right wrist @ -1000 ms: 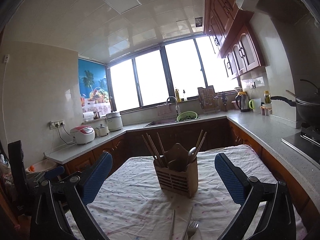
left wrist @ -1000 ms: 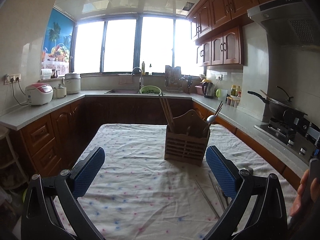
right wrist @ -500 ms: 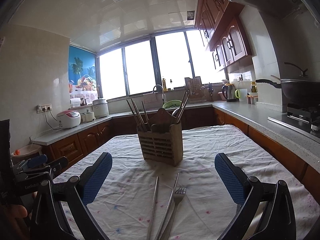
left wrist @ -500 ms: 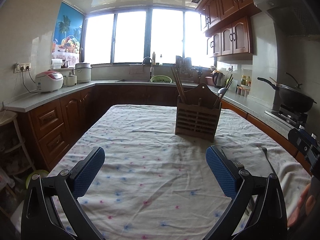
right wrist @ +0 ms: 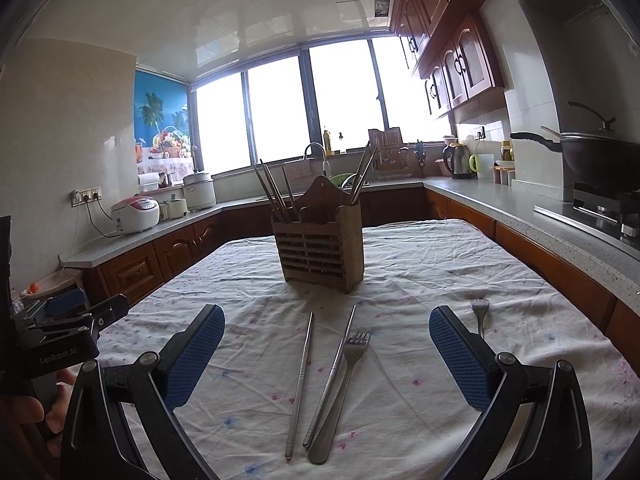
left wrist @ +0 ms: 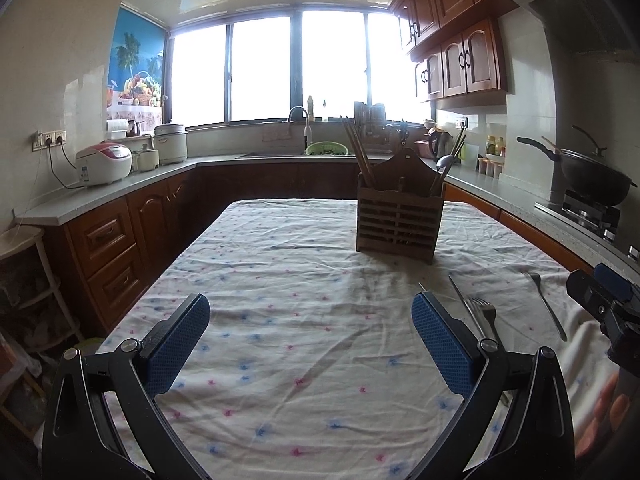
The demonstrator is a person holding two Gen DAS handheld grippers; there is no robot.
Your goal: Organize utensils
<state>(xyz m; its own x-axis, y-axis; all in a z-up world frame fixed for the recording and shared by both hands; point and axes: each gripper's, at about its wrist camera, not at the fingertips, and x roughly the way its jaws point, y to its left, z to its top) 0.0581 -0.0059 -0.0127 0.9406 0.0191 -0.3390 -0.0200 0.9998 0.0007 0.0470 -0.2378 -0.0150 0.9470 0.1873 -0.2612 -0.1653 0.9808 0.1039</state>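
Observation:
A slatted wooden utensil holder (right wrist: 320, 246) (left wrist: 399, 218) stands upright mid-table with chopsticks and a spoon in it. In the right wrist view two metal chopsticks (right wrist: 302, 376) and a fork (right wrist: 342, 384) lie flat on the cloth between the open pads of my right gripper (right wrist: 326, 354), which hovers just above them and holds nothing. A second fork (right wrist: 479, 314) lies by its right pad. My left gripper (left wrist: 310, 344) is open over bare cloth, left of the same fork (left wrist: 484, 318) and chopstick. The second fork (left wrist: 546, 306) lies further right.
The table carries a white dotted cloth (left wrist: 280, 280). Counters wrap around it, with rice cookers (left wrist: 105, 163) on the left, a sink at the back and a wok (left wrist: 592, 176) on the stove at right. A hand holds the other gripper at each view's edge.
Both grippers have dropped lower and come nearer the table. The loose chopsticks and forks now lie between and beside the right gripper's pads. Both stay open.

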